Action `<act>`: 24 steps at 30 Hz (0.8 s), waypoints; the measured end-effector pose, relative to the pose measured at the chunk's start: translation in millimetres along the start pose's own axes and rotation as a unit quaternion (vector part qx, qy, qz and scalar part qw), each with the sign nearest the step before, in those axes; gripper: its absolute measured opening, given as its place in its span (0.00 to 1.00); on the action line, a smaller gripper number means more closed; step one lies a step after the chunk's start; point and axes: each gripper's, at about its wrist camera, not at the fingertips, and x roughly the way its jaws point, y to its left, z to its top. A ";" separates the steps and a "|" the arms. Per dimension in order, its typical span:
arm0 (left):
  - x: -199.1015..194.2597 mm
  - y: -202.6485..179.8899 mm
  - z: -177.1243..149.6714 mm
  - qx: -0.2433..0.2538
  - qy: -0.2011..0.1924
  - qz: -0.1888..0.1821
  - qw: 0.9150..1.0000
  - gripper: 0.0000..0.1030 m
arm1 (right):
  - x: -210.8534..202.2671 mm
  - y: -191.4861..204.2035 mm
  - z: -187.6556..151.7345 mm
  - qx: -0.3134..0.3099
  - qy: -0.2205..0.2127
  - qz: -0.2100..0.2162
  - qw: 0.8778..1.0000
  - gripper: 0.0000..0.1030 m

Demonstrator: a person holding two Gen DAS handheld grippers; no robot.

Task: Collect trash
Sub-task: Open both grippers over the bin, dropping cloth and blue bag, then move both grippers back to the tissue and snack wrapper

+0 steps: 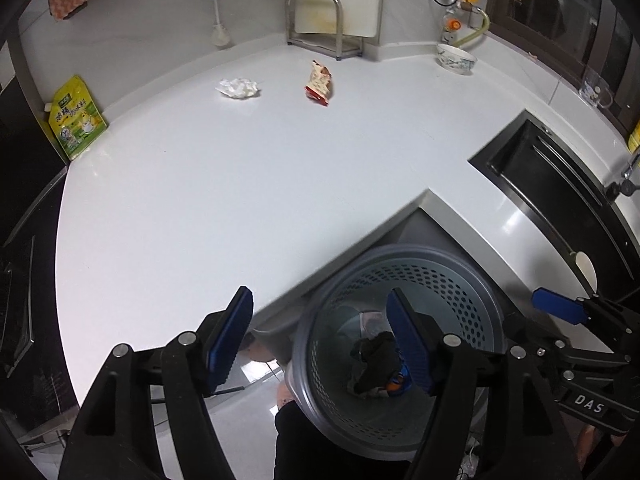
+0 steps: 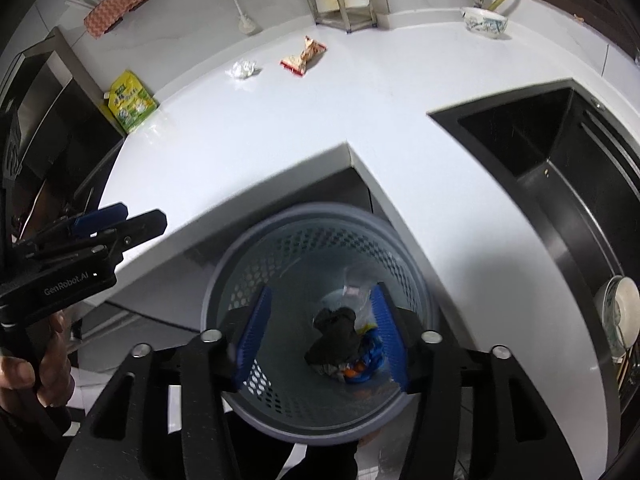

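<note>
A grey perforated waste bin stands on the floor below the counter's inner corner. In it lie a black crumpled piece, a blue and orange wrapper and a clear plastic bag. My left gripper hangs open over the bin's left rim with nothing between its pads. My right gripper is open straight above the bin, also holding nothing. On the white counter farther back lie a crumpled white tissue and a red and beige snack wrapper.
A yellow-green pouch leans at the counter's left end by the stove. At the back stand a metal rack with a cutting board, a brush and a bowl. A black sink is set into the counter's right.
</note>
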 end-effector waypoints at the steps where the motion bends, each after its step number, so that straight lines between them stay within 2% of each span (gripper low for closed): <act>1: -0.4 4.0 3.7 -0.002 -0.001 0.002 1.000 0.66 | -1.0 0.9 3.7 0.001 -0.004 0.000 1.000 0.55; 7: -5.6 32.9 30.8 -0.016 -0.020 0.015 1.000 0.75 | 0.6 12.8 34.5 0.007 -0.023 -0.002 1.000 0.55; 17: -6.0 84.7 91.8 -0.036 -0.062 0.038 0.997 0.91 | 20.4 40.7 96.1 0.002 -0.039 -0.015 0.999 0.65; 24: 13.1 114.7 130.5 -0.042 -0.070 0.039 0.996 0.94 | 40.0 61.1 137.0 -0.007 -0.056 -0.035 0.998 0.69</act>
